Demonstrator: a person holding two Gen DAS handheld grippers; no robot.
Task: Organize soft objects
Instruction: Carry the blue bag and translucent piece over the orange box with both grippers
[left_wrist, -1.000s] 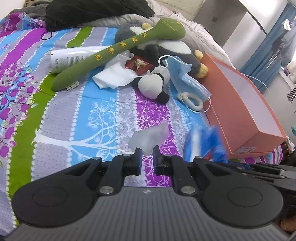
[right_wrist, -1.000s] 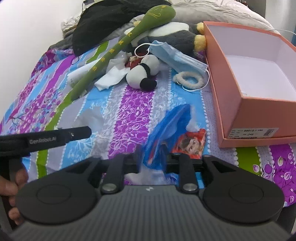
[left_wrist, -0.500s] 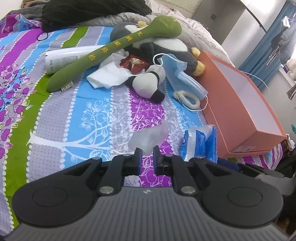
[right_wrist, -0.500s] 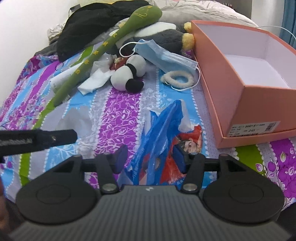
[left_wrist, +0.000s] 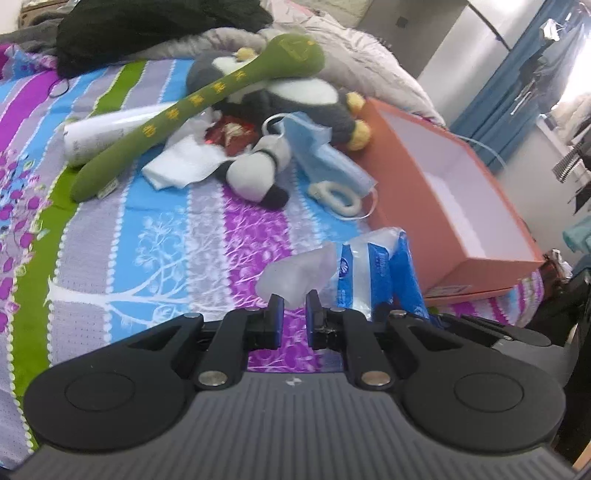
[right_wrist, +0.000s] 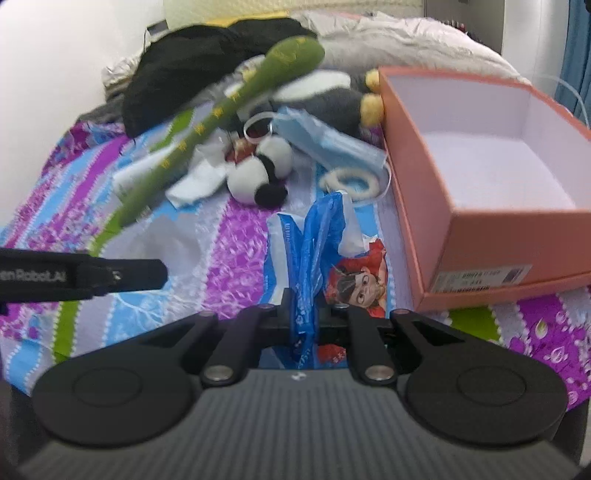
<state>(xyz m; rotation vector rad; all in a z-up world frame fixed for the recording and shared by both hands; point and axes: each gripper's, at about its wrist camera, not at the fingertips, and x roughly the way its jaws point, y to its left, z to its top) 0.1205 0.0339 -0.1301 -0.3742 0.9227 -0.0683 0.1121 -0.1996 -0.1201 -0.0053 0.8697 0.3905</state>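
Progress: basically at the start. The orange box (right_wrist: 491, 192) on the right is empty, nothing sorted into it yet.

Right gripper (right_wrist: 304, 314): jaws closing, blue plastic bag (right_wrist: 314, 254) bunched between them, pads look to be pressing it. Bag sits near, just left of the box's near corner, rest of it trailing on the bedspread (left_wrist: 155, 236).

Left gripper (left_wrist: 294, 308): fingers nearly pressed together, pinching a wad of translucent white plastic (left_wrist: 299, 271), lifted off the bed, just left of the blue bag.

Still left, all in the far pile:
- green plush stick (left_wrist: 199, 107), lying diagonally over the others
- big grey-white plush (left_wrist: 295, 92) under its head
- small panda plush (left_wrist: 258, 173)
- blue face mask (left_wrist: 325, 155), draped toward the box's far corner
- white ring scrunchie (left_wrist: 338, 194), touching the mask loop
- white tissue (left_wrist: 184, 166), red wrapper (left_wrist: 229, 134), white tube (left_wrist: 107, 129)

In the way: not much between bag and box, the rim is the only hurdle. My read: the mask loop may drag the scrunchie, and the green stick has to go before the plush under it. Black clothing (left_wrist: 155, 26) at the far edge, unclear if in scope.
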